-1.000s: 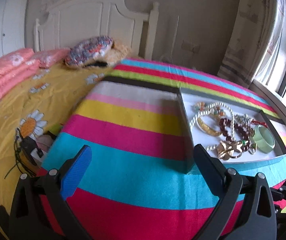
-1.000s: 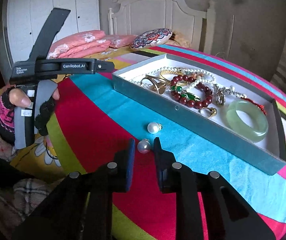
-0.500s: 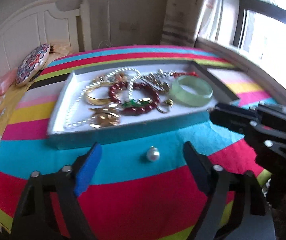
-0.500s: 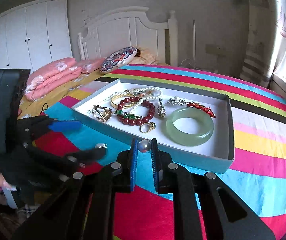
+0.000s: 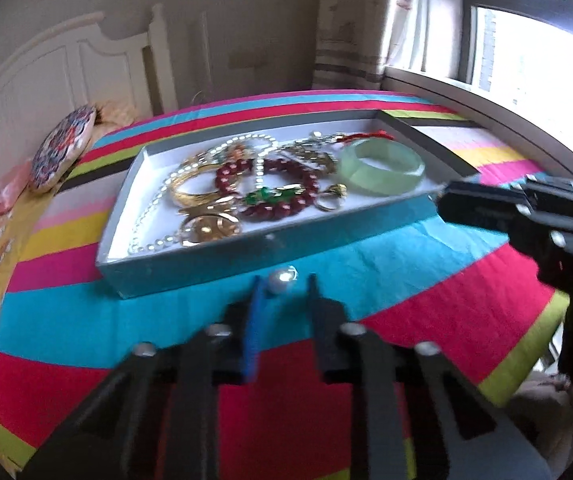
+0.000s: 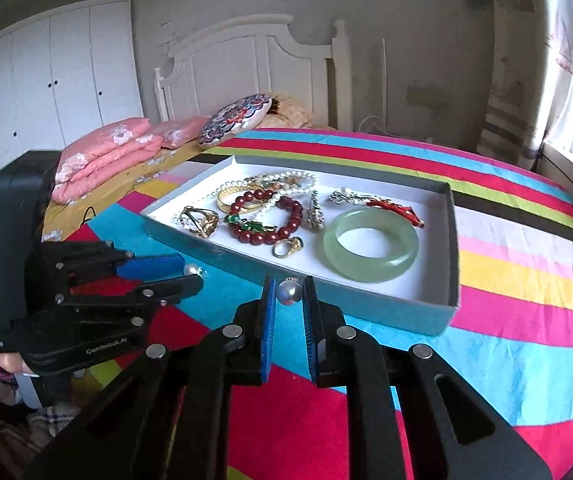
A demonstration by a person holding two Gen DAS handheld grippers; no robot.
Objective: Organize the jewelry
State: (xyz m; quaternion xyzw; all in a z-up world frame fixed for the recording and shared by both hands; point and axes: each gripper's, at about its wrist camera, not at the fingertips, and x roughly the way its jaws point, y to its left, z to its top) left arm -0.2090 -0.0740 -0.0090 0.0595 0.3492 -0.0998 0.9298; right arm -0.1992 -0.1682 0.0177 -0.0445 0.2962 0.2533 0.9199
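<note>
Pinching 1 pearl each: left tongs (image 5: 282, 280), right tongs (image 6: 289, 286) (both beside tray (image 6: 366, 304)).

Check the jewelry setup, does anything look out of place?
Two pearl earrings are outside the tray: one pinched in the right tongs, one at the left tongs' tips. The tray's jewelry lies tangled.

Bedroom in a home. A bed (image 6: 506, 240) under a bright striped cover (image 6: 526, 288) fills the near ground; white panelled headboard (image 6: 246, 64) at the far end. Folded pink quilts (image 6: 102, 156) and a round patterned cushion (image 6: 234, 120) lie by the headboard. White wardrobe doors (image 6: 54, 80) far left. Curtained window (image 5: 526, 40) on the right, daylight coming in. Plain, marked plaster wall (image 6: 426, 40) behind.
</note>
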